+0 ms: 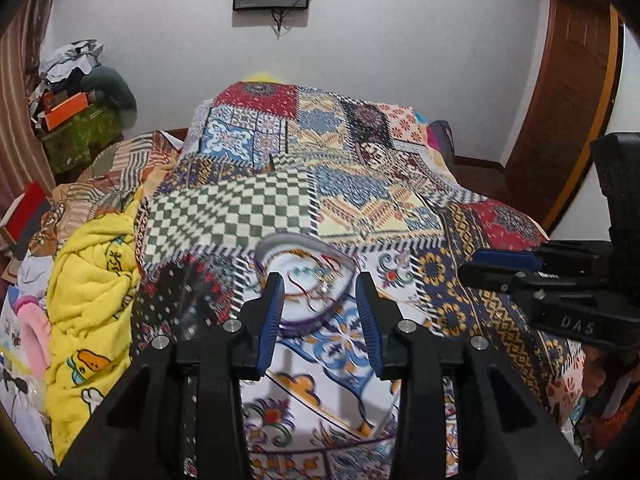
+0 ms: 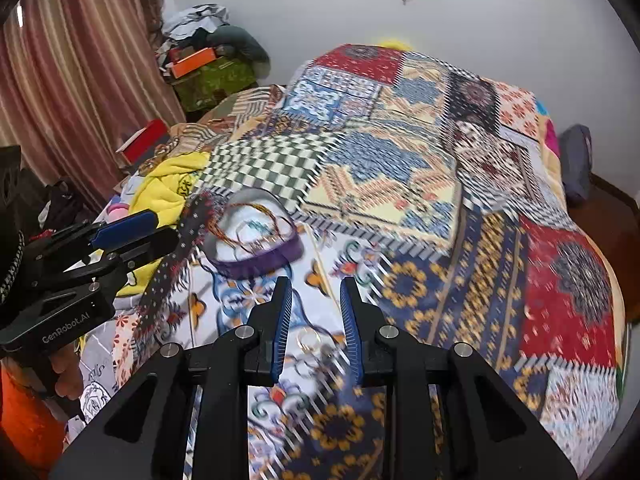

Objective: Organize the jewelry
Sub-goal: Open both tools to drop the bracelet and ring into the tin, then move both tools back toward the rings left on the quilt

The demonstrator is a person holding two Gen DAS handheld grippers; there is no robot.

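Note:
A purple-rimmed round tray (image 1: 280, 245) with a white inside lies on the patchwork bedspread (image 1: 384, 200). It holds thin bangles and chains (image 1: 316, 280). My left gripper (image 1: 320, 284) is open, its blue-padded fingers either side of the tray's near rim, just above it. In the right wrist view the tray (image 2: 260, 265) lies ahead and left, with bangles (image 2: 256, 224) in it. My right gripper (image 2: 316, 286) is open and empty over the bedspread. A pair of small gold rings (image 2: 309, 340) lies on the cloth between its fingers.
A yellow towel (image 1: 92, 280) is heaped at the bed's left edge. A red box (image 2: 146, 140) and cluttered boxes (image 1: 68, 108) stand at the far left by the curtain. A wooden door (image 1: 568, 100) is at the right. The right gripper's body (image 1: 560, 292) is close on the right.

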